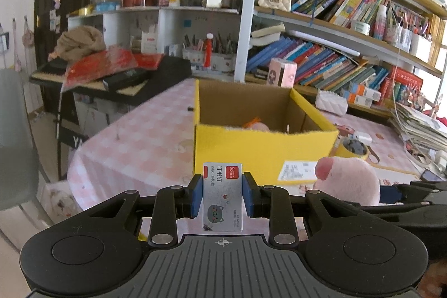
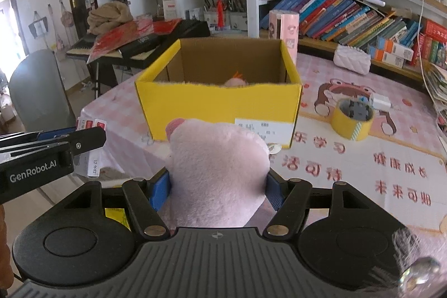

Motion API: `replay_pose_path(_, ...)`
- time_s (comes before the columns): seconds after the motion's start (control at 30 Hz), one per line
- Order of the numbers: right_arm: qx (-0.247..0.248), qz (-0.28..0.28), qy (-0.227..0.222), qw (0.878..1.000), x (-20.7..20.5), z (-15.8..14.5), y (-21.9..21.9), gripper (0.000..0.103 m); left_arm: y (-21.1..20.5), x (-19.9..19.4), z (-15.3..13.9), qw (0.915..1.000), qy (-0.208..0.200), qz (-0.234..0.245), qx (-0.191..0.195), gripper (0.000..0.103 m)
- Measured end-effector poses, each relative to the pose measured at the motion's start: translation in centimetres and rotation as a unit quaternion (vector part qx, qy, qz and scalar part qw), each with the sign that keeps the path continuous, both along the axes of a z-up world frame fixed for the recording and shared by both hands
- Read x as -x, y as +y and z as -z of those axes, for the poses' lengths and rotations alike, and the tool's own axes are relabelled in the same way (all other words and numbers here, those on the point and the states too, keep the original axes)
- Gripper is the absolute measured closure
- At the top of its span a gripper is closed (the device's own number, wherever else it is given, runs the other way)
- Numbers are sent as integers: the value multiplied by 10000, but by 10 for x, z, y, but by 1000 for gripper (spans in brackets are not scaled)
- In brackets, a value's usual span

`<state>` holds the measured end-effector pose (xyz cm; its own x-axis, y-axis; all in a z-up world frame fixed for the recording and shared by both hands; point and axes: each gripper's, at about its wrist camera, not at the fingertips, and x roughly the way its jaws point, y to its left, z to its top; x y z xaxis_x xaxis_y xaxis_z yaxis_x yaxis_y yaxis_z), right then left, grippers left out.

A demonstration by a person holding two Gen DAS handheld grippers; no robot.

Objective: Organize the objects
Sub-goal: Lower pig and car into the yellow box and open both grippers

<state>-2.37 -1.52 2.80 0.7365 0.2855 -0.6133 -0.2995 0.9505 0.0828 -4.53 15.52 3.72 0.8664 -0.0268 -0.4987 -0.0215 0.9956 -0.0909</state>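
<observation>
The staple box (image 1: 222, 194) was a small, flat silver-white carton with a red label at its far end and a grey cat face printed near its close end, held clear of the table. The pink plush toy (image 2: 220, 172) was soft and fuzzy, with a darker pink tip at its upper left. The yellow cardboard box (image 2: 220, 108) stood upright and open-topped on the pink checked tablecloth, with another pink plush (image 2: 236, 82) inside.

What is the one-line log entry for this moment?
left fingers: shut on staple box | right fingers: shut on pink plush | yellow box: ahead
</observation>
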Motion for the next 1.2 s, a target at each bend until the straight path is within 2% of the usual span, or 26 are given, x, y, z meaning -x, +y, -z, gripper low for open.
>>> replay_pose_path(0.33,-224,-70,-547,9982,-54,-30,-4,38,-5,-46,-22,9989,-346,-160,-264,75)
replay_pose_path(0.6,-196,-271,-965,9948,-112,-47,-5,38,-13,-98,-23,9984,-378,-286,-297,75)
replay_pose_path(0.9,224,-667,-969,9928,-169,-26,-6,37,-31,-146,-7,9986,-69,-403,-337,75)
replay_pose_path(1.2,490,-1248,-971,9862,-196,-3,2,38,-36,-175,11,9967,360,-597,-426,75)
